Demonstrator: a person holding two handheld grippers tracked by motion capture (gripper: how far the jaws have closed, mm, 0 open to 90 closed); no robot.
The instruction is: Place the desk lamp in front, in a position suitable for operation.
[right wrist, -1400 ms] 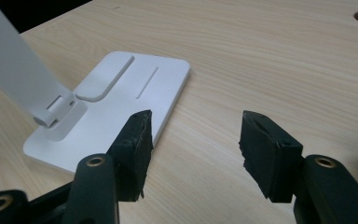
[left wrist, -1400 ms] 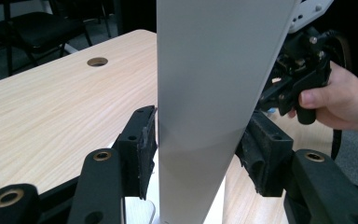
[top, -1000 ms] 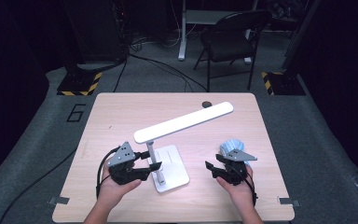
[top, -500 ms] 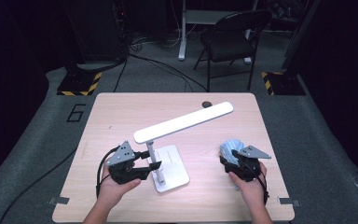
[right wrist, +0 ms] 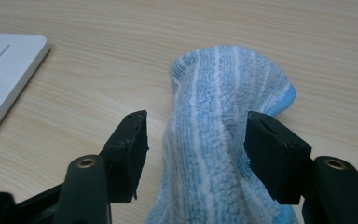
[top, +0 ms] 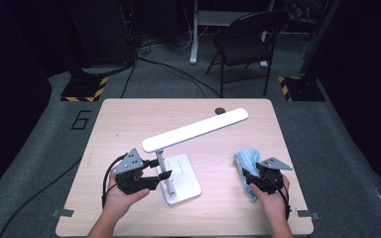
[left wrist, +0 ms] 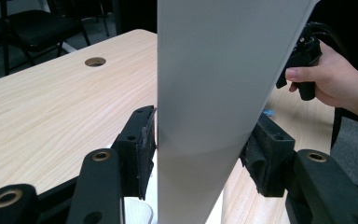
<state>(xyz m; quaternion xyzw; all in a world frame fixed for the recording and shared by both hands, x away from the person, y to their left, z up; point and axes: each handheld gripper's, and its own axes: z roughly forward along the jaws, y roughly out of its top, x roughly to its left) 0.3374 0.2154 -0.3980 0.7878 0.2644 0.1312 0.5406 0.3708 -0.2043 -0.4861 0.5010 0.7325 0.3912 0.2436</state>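
The left gripper (top: 159, 176) is closed on the upright post of the desk lamp (top: 194, 130), just above the lamp's white base (top: 186, 174). In the left gripper view the near pad (left wrist: 145, 148) is seen pressed against the lamp's pale surface, and the far pad also appears to bear on it. The long lamp head is cantilevered up and away toward the far right of the table (top: 129, 119).

The right gripper (top: 249, 177) is held at the table's right side, over the blue striped cloth (top: 244, 161). Its jaws have just been opening. In the right gripper view the cloth (right wrist: 223, 140) stands bunched between the jaws; a clear gap is seen at the left pad (right wrist: 137, 140), while the right pad touches or nearly touches the pile. The cloth is judged released, or very nearly so.

Risks noted:
- The cloth's loops may be caught on the right pad, so the cloth could be dragged along the table if the gripper is withdrawn sideways.
- The bunched cloth, left standing, may slump toward the table's near edge.
- The lamp is top-heavy along its head. If the left grip is slackened or twisted, the base could be tipped or slid.
- Should the cloth be carried to the lamp, the head could be swung by any push.
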